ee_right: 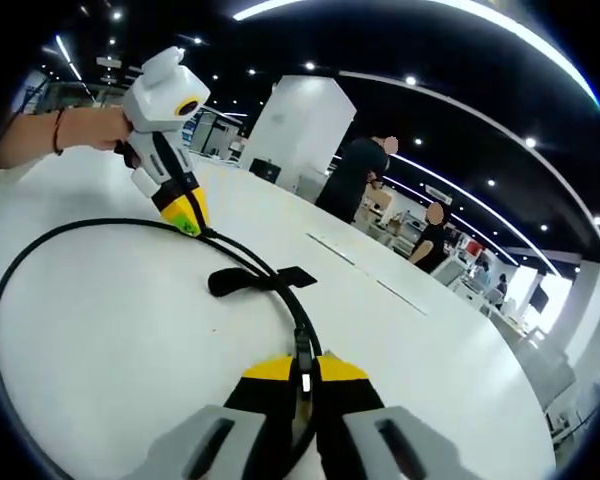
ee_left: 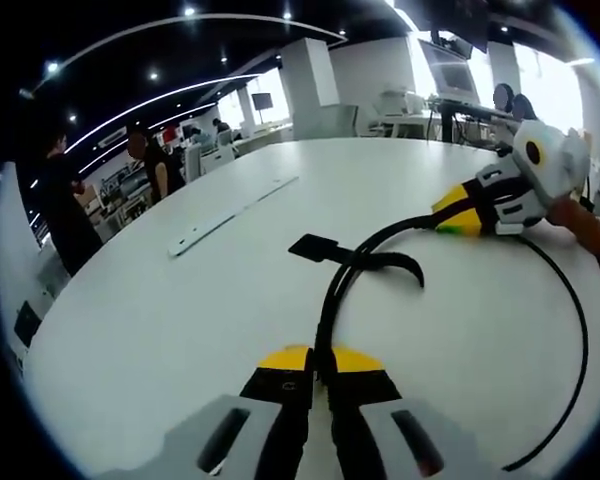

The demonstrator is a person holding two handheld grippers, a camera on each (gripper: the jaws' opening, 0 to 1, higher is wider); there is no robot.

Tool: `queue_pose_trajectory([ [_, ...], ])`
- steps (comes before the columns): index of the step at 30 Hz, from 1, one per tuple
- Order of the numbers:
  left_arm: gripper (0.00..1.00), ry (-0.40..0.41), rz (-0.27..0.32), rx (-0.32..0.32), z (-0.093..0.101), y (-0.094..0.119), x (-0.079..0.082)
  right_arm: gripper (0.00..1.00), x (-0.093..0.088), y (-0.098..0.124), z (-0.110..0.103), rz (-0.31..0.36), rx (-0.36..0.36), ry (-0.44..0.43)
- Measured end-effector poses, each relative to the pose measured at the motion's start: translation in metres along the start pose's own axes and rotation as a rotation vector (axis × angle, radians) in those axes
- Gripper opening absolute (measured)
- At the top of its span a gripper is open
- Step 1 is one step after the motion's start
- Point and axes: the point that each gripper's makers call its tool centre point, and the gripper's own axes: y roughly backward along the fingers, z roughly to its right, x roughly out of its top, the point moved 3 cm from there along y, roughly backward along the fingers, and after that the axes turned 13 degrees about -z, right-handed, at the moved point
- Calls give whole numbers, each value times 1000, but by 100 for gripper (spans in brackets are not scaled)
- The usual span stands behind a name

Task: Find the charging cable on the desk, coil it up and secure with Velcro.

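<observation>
Here, a round white table (ee_left: 160,330) is carrying everything. A black cable (ee_left: 580,330) is lying on it in a wide loop, its two runs meeting near the middle, where a black Velcro strap (ee_left: 325,250) is hanging off the cable and lying flat on the table. The left gripper (ee_left: 320,375) is pinching the cable between its pressed-together jaws. The right gripper (ee_right: 302,385) is likewise pinching the cable. No containers are showing.
</observation>
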Motion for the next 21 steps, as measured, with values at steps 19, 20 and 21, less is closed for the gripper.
queue_pose_trajectory([
  [19, 6, -20, 4, 0, 0, -2, 0, 10, 0, 0, 0, 17, -11, 16],
  [20, 6, -21, 4, 1, 0, -2, 0, 10, 0, 0, 1, 17, -13, 14],
  [21, 6, -21, 3, 1, 0, -2, 0, 11, 0, 0, 1, 19, -14, 14],
])
